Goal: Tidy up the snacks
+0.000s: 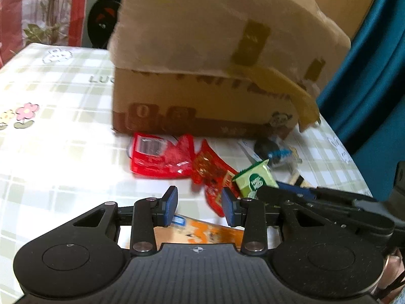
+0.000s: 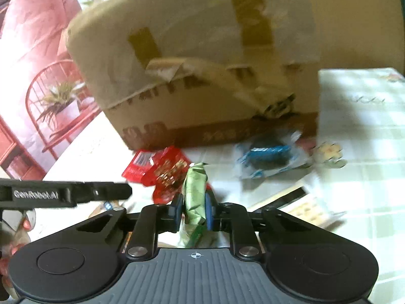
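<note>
Early stage. Right tool (image 2: 194, 211) is clenched on a green snack packet (image 2: 195, 190), held above the worktop (image 2: 359, 126) in front of the cardboard box (image 2: 202, 76). Left tool (image 1: 200, 209) is released, jaws apart and holding nothing, hovering over an orange packet (image 1: 202, 233). Left to sort, loose beside the box: two red packets (image 1: 162, 155), a blue-wrapped dark snack (image 2: 268, 155), a pale small item (image 2: 327, 155) too blurred to name. Box flaps look partly down; can't tell if anything is inside. Most of the job remains, I'd judge.
</note>
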Available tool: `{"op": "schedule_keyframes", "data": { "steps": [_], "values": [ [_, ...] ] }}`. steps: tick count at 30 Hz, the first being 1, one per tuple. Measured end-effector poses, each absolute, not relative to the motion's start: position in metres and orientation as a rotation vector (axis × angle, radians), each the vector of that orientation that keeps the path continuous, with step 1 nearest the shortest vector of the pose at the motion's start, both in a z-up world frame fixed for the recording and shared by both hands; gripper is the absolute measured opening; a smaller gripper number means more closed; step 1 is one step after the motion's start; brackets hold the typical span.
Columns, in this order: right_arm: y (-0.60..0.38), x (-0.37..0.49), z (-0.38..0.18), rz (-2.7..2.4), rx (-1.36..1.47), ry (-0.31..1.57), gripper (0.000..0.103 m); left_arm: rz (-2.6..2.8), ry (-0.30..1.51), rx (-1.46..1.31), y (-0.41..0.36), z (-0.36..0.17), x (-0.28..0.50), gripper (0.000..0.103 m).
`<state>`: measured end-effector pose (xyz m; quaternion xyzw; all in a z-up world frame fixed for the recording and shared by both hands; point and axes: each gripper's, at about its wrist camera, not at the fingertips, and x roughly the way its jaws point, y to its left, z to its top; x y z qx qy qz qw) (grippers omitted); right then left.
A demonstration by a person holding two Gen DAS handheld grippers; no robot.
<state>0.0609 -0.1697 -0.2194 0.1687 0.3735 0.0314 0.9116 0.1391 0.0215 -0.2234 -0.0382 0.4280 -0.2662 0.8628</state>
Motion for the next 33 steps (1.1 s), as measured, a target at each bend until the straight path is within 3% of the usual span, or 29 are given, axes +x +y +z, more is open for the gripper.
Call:
{"op": "schedule_keyframes", "data": {
  "steps": [22,33],
  "values": [
    [-0.191,0.043,-0.218,0.021,0.293,0.73,0.016,-0.527,0.911,-0.028,-0.05,-0.251,0.172,0.04],
    [-0.192,0.045,-0.218,0.018,0.302,0.732,0.016,-0.535,0.896,-0.093,-0.046,-0.251,0.185,0.04]
  ]
}}
